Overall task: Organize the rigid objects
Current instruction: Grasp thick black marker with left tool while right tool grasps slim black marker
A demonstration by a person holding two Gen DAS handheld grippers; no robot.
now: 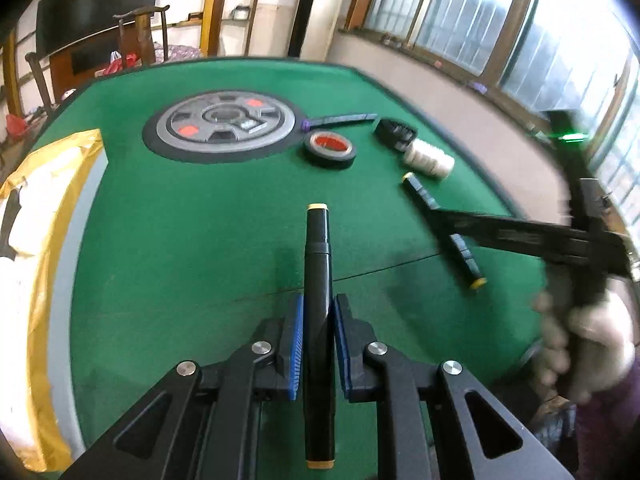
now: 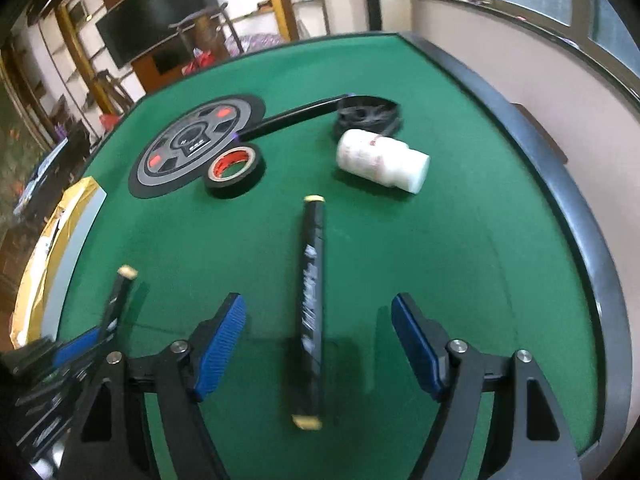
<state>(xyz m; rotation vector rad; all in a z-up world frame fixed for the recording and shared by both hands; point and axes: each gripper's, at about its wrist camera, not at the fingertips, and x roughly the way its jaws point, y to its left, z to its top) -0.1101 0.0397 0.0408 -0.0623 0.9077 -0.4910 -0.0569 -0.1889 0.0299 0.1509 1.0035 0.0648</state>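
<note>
The left claw (image 1: 318, 344) is clamped on a black marker (image 1: 318, 320) that runs forward between its blue pads. The right claw (image 2: 318, 344) stands apart, straddling a second marker (image 2: 310, 308) that lies untouched on the green desk (image 2: 460, 280). Beyond it the tape roll (image 2: 236, 172), white bottle (image 2: 380, 160) and a dark reel (image 2: 366, 116) lie scattered, so I judge the sorting barely begun.

matt green felt table (image 2: 460, 260), glossy plastic marker (image 2: 310, 300)
</note>
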